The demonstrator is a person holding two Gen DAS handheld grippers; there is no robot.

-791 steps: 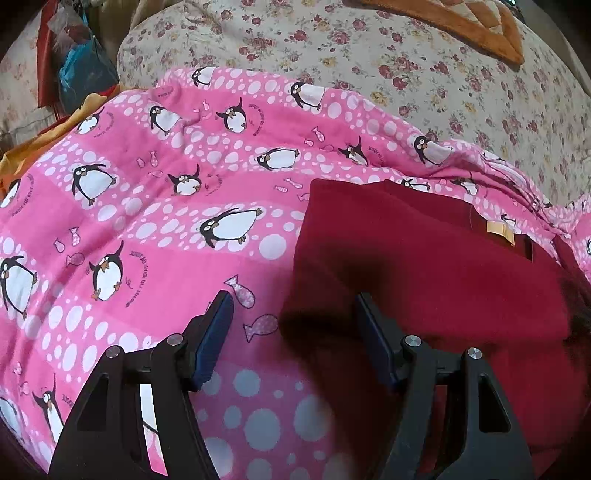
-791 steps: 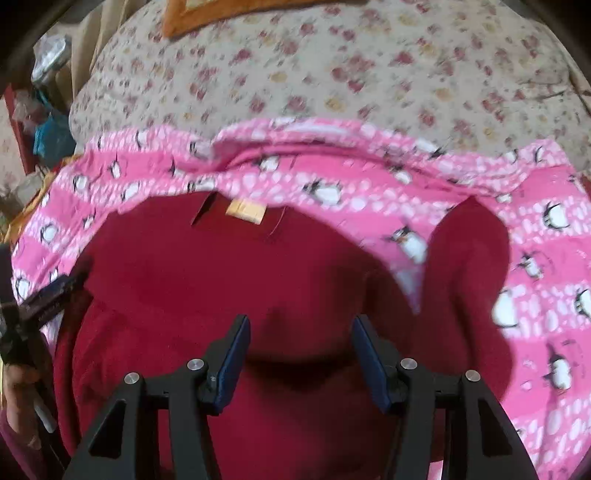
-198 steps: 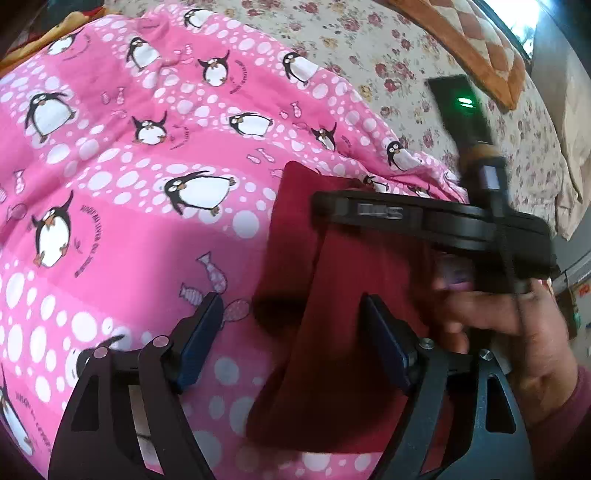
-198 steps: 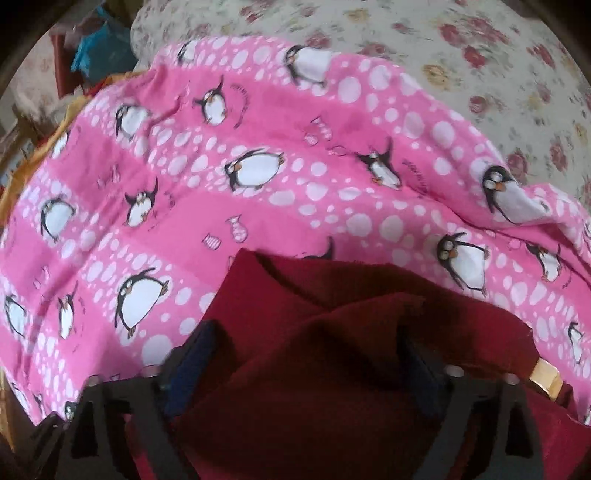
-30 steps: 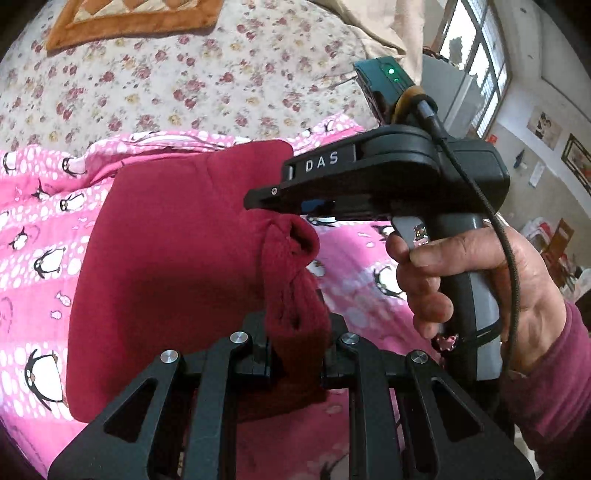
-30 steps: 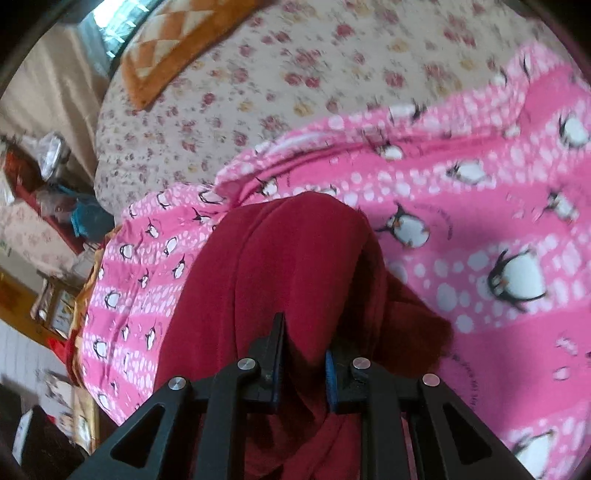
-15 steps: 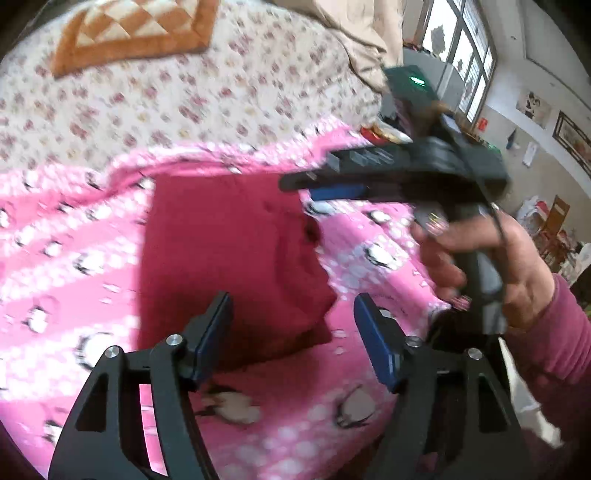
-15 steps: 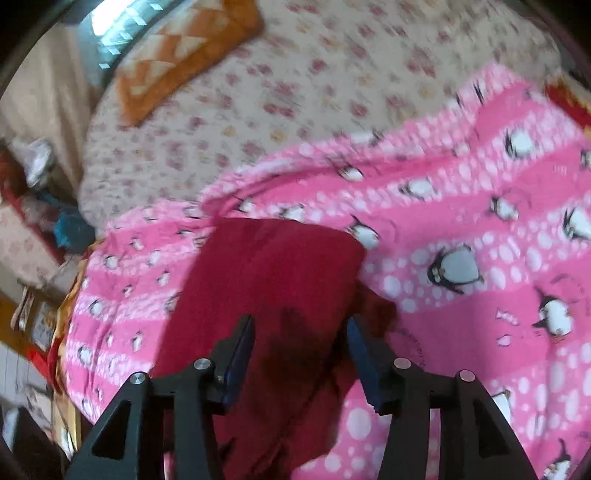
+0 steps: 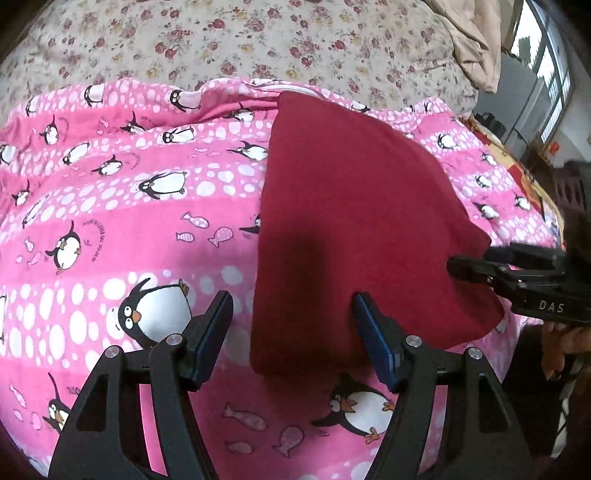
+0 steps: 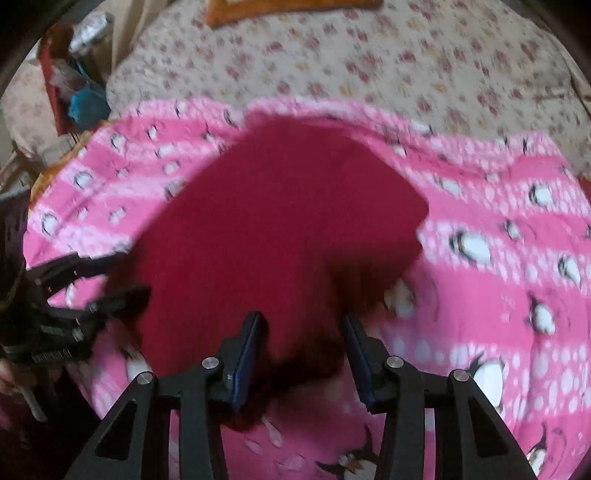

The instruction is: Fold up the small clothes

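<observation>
A dark red garment [image 9: 354,221] lies folded into a flat, roughly rectangular pad on the pink penguin blanket [image 9: 110,229]. My left gripper [image 9: 293,308] is open and empty, its fingers on either side of the garment's near left corner. My right gripper [image 10: 303,330] is open and empty over the garment [image 10: 273,229], at its near edge. The right gripper also shows in the left wrist view [image 9: 524,280] at the garment's right edge. The left gripper shows in the right wrist view [image 10: 96,291] at the garment's left edge.
The blanket lies on a floral bedspread [image 9: 258,40]. An orange quilted cushion [image 10: 288,7] lies at the far end of the bed. Bags and clutter [image 10: 77,85] stand beside the bed on the left. A window [image 9: 546,48] is at the far right.
One second ago both grippers were shut on the red garment and held it up. Both have opened and let it go, and it now lies flat and folded on the blanket.
</observation>
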